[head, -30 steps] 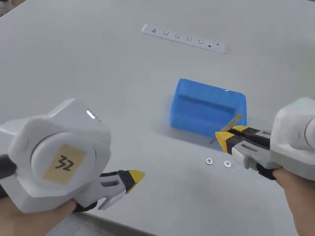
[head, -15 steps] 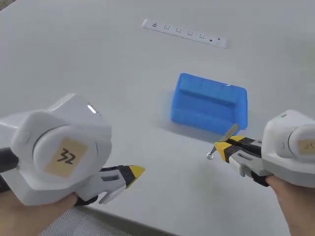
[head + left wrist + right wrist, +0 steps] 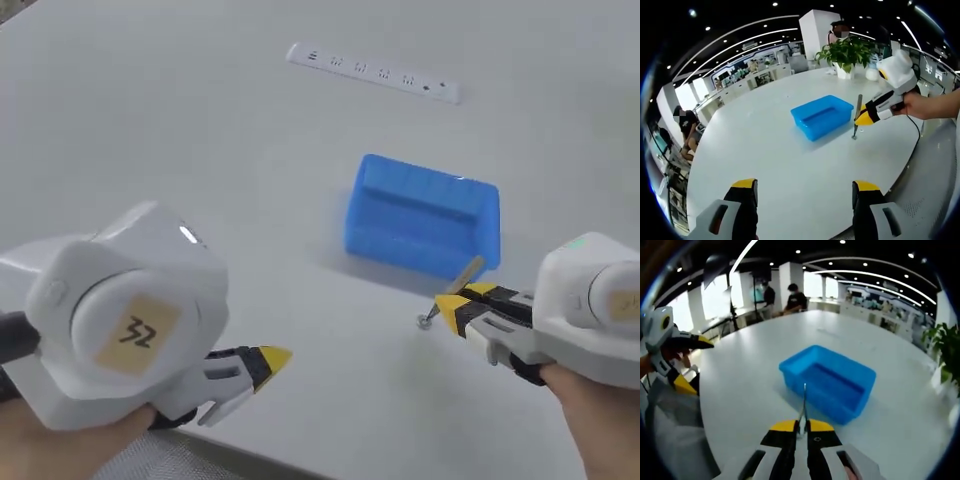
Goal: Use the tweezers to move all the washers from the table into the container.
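**Tiny washers, thin tweezers**

The washers are likely light, hard, flat and slippery, so it is best to pinch one by its rim. The right gripper (image 3: 800, 426) has its jaws squeezed together on the tweezers (image 3: 804, 397). Their tip points down at the tabletop (image 3: 200, 150), just in front of the blue container (image 3: 415, 240). A grey speck (image 3: 426, 320) at the tip may be a washer, but it is too small to tell. The left gripper (image 3: 805, 185) is well away from the container, jaws wide apart, holding nothing.

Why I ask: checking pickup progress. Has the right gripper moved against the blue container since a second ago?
Yes. The right gripper, holding the tweezers, has drawn slightly back from the blue container, moving downward in the head view.
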Demonstrator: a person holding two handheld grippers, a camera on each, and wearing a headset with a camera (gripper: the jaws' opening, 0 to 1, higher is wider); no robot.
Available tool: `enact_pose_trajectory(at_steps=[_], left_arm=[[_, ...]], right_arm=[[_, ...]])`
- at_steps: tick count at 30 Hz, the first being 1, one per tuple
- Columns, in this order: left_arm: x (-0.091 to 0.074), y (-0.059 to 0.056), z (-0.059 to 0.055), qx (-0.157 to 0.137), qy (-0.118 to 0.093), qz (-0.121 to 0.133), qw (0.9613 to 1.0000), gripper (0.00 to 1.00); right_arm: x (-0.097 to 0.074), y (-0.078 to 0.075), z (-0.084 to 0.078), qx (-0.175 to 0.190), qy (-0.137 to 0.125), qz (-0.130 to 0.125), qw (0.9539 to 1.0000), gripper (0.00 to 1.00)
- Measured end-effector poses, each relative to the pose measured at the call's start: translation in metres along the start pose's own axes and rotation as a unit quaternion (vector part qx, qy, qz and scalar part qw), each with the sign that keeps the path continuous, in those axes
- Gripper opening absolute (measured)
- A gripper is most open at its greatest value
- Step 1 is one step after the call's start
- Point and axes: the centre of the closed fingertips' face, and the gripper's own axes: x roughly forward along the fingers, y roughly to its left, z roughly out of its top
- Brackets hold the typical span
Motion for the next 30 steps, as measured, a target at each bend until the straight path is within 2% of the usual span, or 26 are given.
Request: enact_pose_trajectory(at_steps=[13, 19, 21, 22, 24, 30], left_arm=[[-0.0006, 0.0023, 0.0005, 0.002, 0.0, 0.002, 1.0, 0.78], [-0.0008, 0.0027, -0.0017, 0.003, 0.001, 0.002, 1.0, 0.78], [-0.0007, 0.0029, -0.0023, 0.002, 0.002, 0.003, 1.0, 0.78], [-0.0006, 0.0026, -0.0025, 0.001, 0.002, 0.002, 1.0, 0.78], [-0.0006, 0.0023, -0.0027, 0.002, 0.002, 0.002, 1.0, 0.77], [-0.0006, 0.0022, -0.0044, 0.004, 0.005, 0.003, 1.0, 0.77]], right_arm=[[0.0002, 0.0025, -0.0007, 0.006, 0.001, 0.001, 1.0, 0.04], [-0.0008, 0.0056, 0.0011, 0.0, 0.004, 0.003, 1.0, 0.04], [0.0008, 0.0043, -0.003, -0.012, 0.011, -0.005, 0.9999, 0.04], [0.0012, 0.0035, 0.0009, -0.013, -0.005, -0.007, 0.9999, 0.04], [0.001, 0.0048, -0.0001, 0.008, -0.002, 0.002, 1.0, 0.04], [0.0014, 0.0043, 0.0012, 0.018, -0.003, 0.002, 0.9998, 0.04]])
